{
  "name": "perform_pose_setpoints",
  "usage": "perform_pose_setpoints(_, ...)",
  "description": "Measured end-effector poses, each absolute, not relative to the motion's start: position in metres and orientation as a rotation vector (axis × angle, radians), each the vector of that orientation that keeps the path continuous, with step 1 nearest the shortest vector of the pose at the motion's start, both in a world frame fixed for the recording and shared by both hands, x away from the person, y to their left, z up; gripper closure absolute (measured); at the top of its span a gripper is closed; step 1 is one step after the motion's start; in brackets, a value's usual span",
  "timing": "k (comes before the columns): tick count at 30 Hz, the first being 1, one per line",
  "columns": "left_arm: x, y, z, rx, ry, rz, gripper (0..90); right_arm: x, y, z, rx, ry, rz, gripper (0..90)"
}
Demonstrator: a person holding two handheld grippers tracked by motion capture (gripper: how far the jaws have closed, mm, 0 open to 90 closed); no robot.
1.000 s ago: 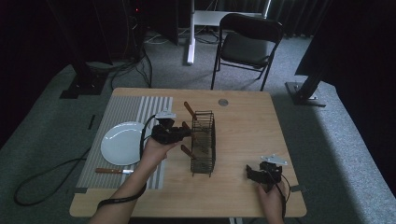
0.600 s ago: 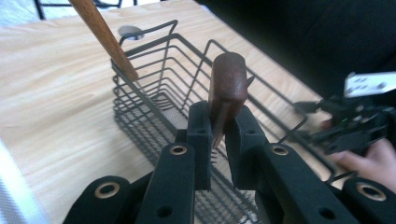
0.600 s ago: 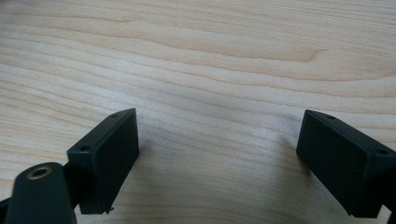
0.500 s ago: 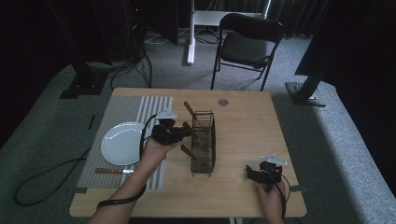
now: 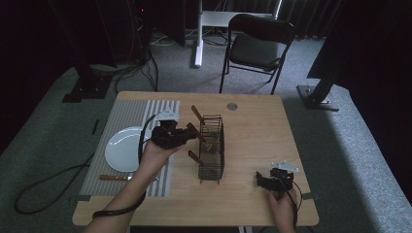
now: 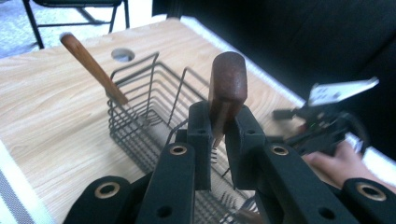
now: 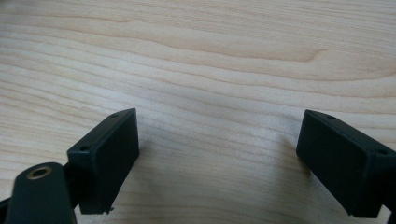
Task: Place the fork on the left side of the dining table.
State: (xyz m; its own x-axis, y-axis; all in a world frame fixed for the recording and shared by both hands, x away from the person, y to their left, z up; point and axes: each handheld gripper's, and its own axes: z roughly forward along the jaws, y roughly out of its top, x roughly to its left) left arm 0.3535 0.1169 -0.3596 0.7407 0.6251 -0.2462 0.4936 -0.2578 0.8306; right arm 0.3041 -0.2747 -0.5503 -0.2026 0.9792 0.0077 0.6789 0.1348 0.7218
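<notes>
**Wooden handle held over the wire basket**

Wooden and reddish-brown, the utensil handle (image 6: 227, 88) sits tight between the two jaws of the left claw (image 6: 219, 126). The claw is clenched on it. It hangs just over the black wire basket (image 5: 212, 148) in the middle of the tabletop (image 5: 252, 131). What kind of utensil it is cannot be told, because its working end is hidden.

Another wooden-handled utensil (image 6: 92, 67) already leans in the far end of the basket.

The right claw (image 5: 275, 180) rests near the front right corner of the tabletop. Its jaws are wide apart and hold nothing.

A white plate (image 5: 121, 148) lies on the striped mat (image 5: 131, 114), and a knife (image 5: 119, 177) lies in front of it.

What could go wrong? The utensil could catch on a wire and get stuck. A hard push could tip the light basket, since nothing holds it down. A loose grip could let the utensil slip and fall outside.
</notes>
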Motion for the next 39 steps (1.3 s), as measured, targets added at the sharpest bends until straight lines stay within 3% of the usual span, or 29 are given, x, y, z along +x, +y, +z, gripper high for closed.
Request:
perform_pose_setpoints(21, 0.331, 0.154, -0.293, 1.881, 0.824, 0.293, 80.8, 0.304, -0.275, -0.550, 1.592, 1.945, 0.836, 12.7)
perform_pose_setpoints(39, 0.353, 0.213, -0.307, 1.773, 0.982, 0.311, 80.8, 0.304, -0.275, -0.550, 1.590, 1.944, 0.836, 12.7)
